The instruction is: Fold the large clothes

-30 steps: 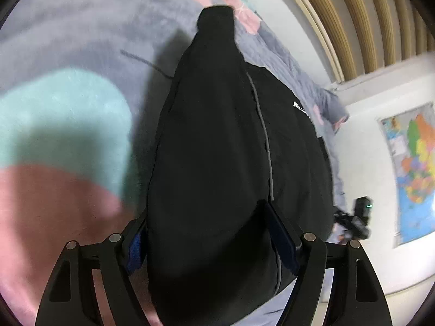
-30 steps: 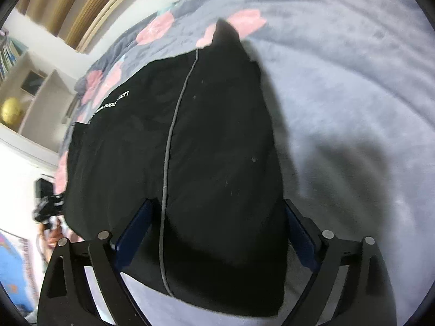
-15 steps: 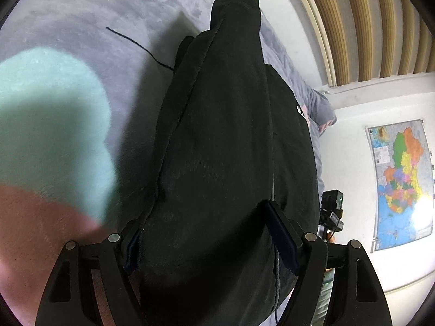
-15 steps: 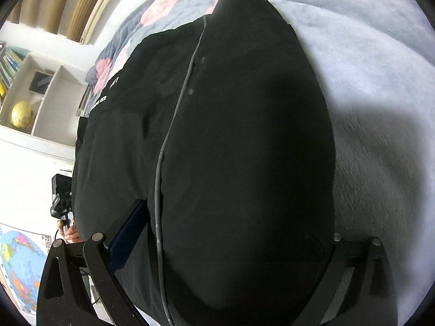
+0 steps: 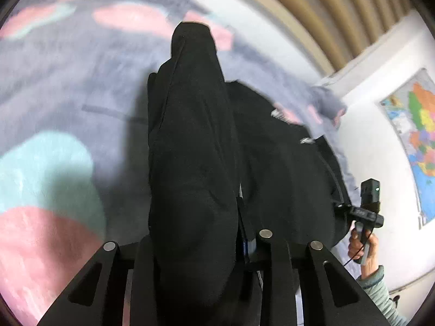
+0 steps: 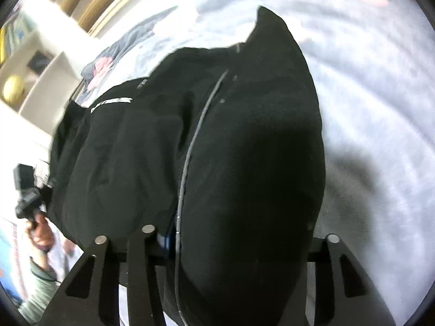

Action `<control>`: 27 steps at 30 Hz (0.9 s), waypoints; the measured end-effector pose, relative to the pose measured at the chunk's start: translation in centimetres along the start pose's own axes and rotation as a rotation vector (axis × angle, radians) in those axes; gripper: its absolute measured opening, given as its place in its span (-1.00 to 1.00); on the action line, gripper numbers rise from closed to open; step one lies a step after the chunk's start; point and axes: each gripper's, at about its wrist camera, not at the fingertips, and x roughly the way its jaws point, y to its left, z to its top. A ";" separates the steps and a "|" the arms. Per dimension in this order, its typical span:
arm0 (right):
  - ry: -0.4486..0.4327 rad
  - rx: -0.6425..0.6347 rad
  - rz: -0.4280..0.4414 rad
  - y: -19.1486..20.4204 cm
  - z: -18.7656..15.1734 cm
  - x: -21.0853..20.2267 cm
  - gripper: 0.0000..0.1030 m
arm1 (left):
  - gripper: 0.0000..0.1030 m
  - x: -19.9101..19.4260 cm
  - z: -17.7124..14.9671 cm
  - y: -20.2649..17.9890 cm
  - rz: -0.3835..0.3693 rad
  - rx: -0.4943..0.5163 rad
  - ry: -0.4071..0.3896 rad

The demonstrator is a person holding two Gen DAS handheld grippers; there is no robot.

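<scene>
A large black jacket (image 5: 190,149) with a grey zip line (image 6: 190,146) and white lettering (image 6: 111,102) is lifted over a bed. My left gripper (image 5: 195,233) is shut on one thick edge of it. My right gripper (image 6: 233,233) is shut on another edge, with cloth bulging over its jaws. The jacket hangs in a sagging sheet between the two grippers, its far end still down near the blanket. The right gripper also shows in the left wrist view (image 5: 367,206), and the left gripper in the right wrist view (image 6: 27,187).
The bed carries a grey fleece blanket (image 5: 68,87) with pink and teal patches. A slatted wooden headboard (image 5: 312,13) stands behind. A wall map (image 5: 416,135) hangs to the right. White shelves (image 6: 35,81) hold a gold ball.
Both grippers have closed tighter on the jacket and lifted it further. The cloth now bunches narrower in the left gripper, and both views have swung, with motion blur.
</scene>
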 end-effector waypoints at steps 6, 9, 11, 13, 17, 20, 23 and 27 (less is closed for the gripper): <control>-0.107 -0.112 -0.009 4.7 -1.7 -6.2 -0.11 | -0.58 -6.4 -0.3 -5.7 -0.077 0.103 -0.167; -0.129 -0.156 -0.005 6.7 -3.0 -9.4 -0.11 | -0.83 -10.8 -1.0 -8.1 -0.154 0.187 -0.212; -0.108 -0.169 -0.033 8.1 -4.2 -10.3 -0.09 | -0.81 -11.8 -1.9 -10.0 -0.095 0.242 -0.193; -0.051 -0.159 -0.101 8.3 -4.7 -9.1 -0.07 | -0.76 -10.8 -2.2 -9.5 0.017 0.215 -0.137; 0.019 -0.074 -0.107 5.8 -5.2 -6.0 -0.01 | -0.29 -8.5 -2.0 -2.9 0.122 0.058 -0.065; 0.018 -0.032 -0.067 3.9 -5.2 -5.3 0.12 | 0.10 -6.4 -1.7 0.7 0.059 -0.038 0.024; 0.054 0.016 -0.031 1.4 -5.2 -4.1 0.39 | 0.49 -4.5 -0.9 4.3 0.068 -0.119 0.060; 0.114 0.088 0.037 -1.4 -6.0 -1.5 0.73 | 0.55 0.2 -0.9 8.6 -0.173 -0.299 0.223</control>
